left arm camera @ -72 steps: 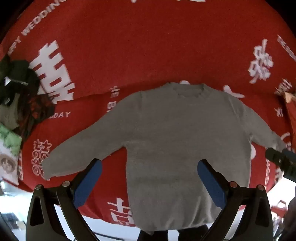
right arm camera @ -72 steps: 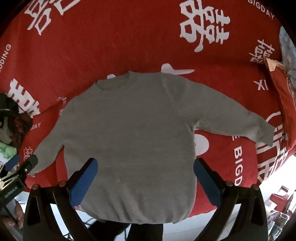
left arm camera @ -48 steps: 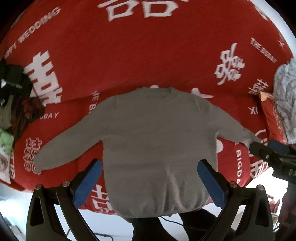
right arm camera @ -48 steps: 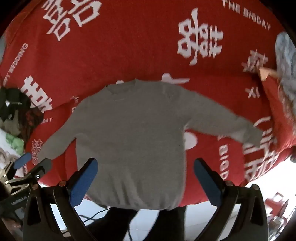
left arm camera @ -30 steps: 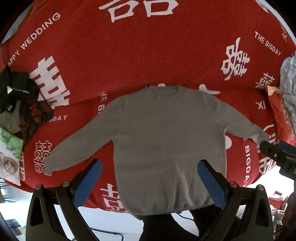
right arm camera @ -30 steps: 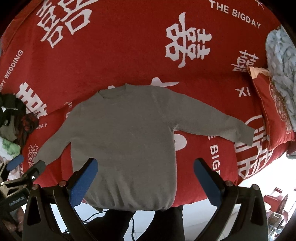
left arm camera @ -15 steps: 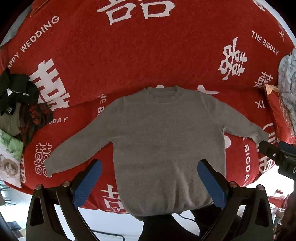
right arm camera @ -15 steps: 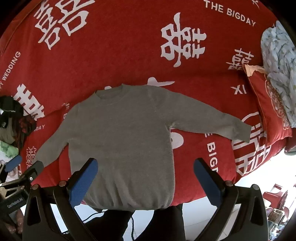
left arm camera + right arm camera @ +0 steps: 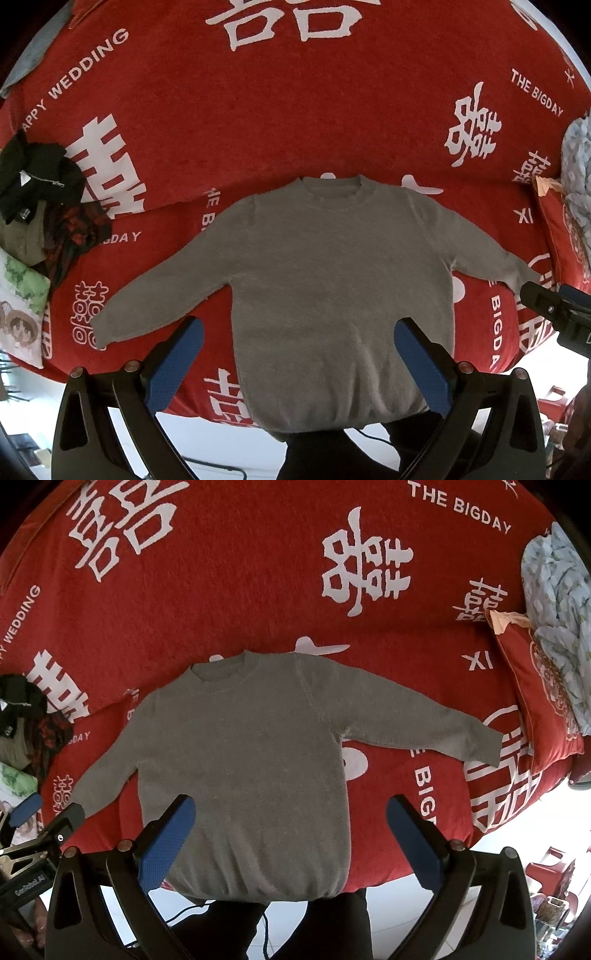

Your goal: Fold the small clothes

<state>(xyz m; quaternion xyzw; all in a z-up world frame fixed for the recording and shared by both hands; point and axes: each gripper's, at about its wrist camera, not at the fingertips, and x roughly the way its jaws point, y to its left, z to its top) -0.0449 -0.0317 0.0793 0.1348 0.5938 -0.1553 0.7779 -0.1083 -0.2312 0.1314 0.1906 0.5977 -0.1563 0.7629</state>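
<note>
**Sweater flat, both grippers wide apart, nothing held**

Grey sweater [image 9: 332,280] lies face-up on the red blanket [image 9: 288,118] with white wedding lettering — neck away from the cameras, both sleeves spread out to the sides, hem at the near edge of the bed.

Left gripper [image 9: 295,360] hovers above the lower body of the sweater, blue pads [image 9: 173,363] spread, no cloth between them. Right gripper [image 9: 290,836] the same — fingers apart, above the hem area, not touching fabric.

Pile of dark clothes [image 9: 40,199] sits at the left edge of the blanket, well apart from the sweater. Red pillow [image 9: 543,698] at the far right, pale patterned quilt [image 9: 557,602] above it.
</note>
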